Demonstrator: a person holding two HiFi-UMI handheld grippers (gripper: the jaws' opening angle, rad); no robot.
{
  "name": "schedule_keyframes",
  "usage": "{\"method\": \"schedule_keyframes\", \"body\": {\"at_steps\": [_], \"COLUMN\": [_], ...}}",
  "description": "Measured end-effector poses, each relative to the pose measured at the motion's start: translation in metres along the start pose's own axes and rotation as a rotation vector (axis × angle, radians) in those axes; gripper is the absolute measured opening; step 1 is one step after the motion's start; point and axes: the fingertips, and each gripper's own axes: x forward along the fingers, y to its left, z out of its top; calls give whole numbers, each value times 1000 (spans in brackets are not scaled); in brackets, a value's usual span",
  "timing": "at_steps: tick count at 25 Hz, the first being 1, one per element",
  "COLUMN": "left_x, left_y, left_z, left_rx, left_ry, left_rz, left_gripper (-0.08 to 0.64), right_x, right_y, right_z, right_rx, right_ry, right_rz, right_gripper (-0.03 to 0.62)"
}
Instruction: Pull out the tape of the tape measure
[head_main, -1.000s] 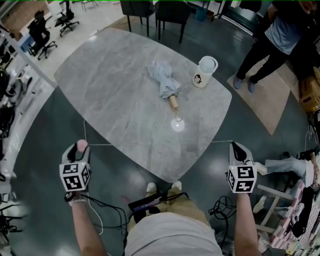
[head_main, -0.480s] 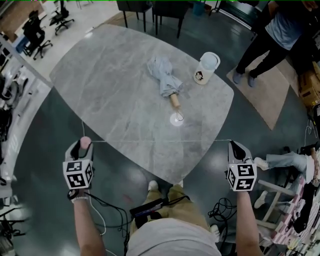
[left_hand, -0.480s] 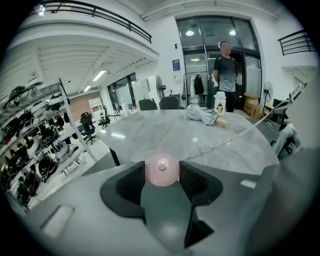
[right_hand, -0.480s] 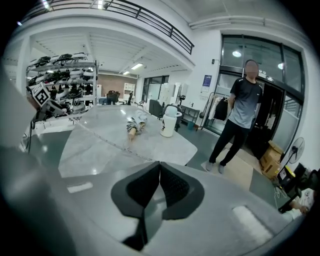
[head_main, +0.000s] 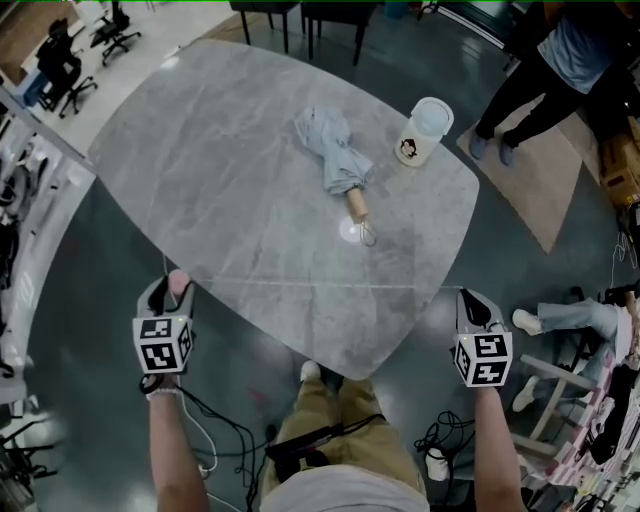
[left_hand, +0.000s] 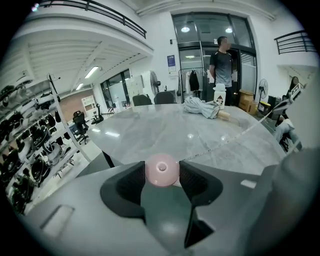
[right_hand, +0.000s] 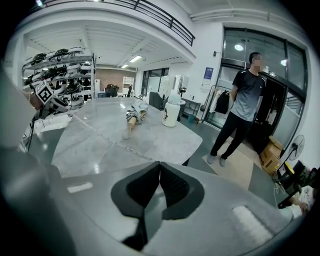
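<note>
As left gripper (head_main: 166, 291) clamps pink tape measure (left_hand: 161, 170), right gripper (head_main: 470, 300) pinches tape (head_main: 320, 285).

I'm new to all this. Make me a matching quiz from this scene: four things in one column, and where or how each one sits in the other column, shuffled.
Things:
1. pink round tape measure case
2. thin white tape
3. folded pale grey umbrella
4. white lidded cup

States:
A. standing upright near the far edge of the grey stone table
B. gripped between the jaws of the left gripper
C. lying flat on the table
D. stretched between the two grippers, its end in the shut right gripper

Pairs: 1-B, 2-D, 3-C, 4-A.
</note>
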Motion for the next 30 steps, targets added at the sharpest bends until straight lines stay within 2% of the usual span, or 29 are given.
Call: {"method": "schedule_keyframes", "body": {"at_steps": [13,30], "left_x": [51,70], "left_y": [-6,-10], "left_z": [-5,-12], "left_rx": [36,35], "left_ry": [16,21], "left_rz": [-47,-83], "left_gripper": [232,233], "right_x": [42,71], "right_y": [13,25], "right_z": [-25,-38], "right_rx": [1,49], "right_ry": [56,88], "right_rz": [14,42], "right_gripper": [6,8]}}
